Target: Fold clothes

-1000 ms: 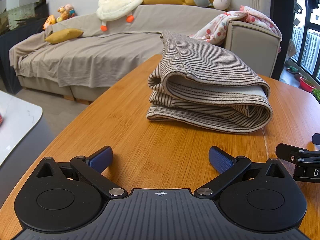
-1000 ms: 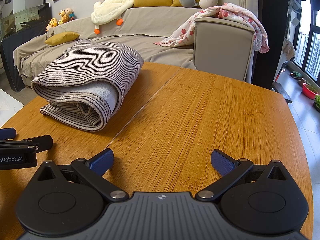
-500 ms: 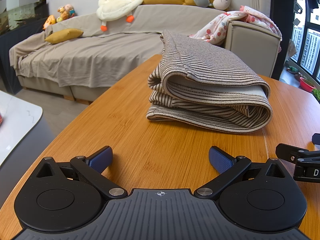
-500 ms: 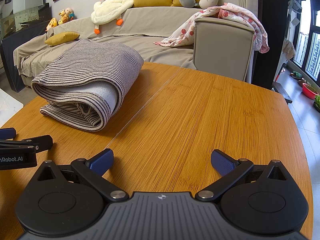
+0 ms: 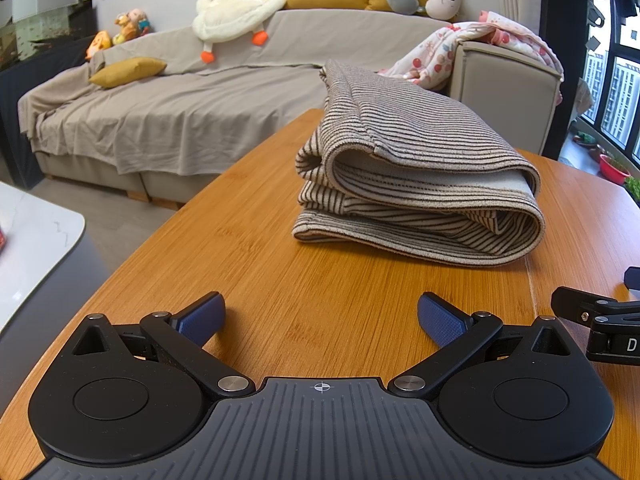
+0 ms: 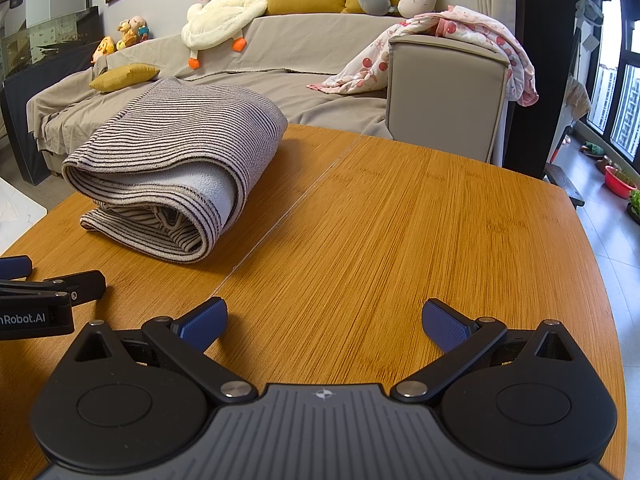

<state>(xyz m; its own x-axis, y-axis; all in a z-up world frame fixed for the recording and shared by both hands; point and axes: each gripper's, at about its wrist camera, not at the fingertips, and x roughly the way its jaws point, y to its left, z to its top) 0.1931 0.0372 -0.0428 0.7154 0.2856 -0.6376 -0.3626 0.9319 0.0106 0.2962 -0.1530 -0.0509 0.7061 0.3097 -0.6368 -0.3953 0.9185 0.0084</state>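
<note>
On the wooden table [image 5: 240,264], my striped garment [image 5: 416,184] sits in a stacked bundle toward the far left, apparently fully folded; I judge I set it there to leave bare board on my right. Its long axis runs away from me toward the sofa [image 6: 304,56], rolled end nearest. My left gripper [image 5: 320,316] and right gripper [image 6: 323,319] rest low, jaws spread wide, holding nothing, well apart from the cloth.
</note>
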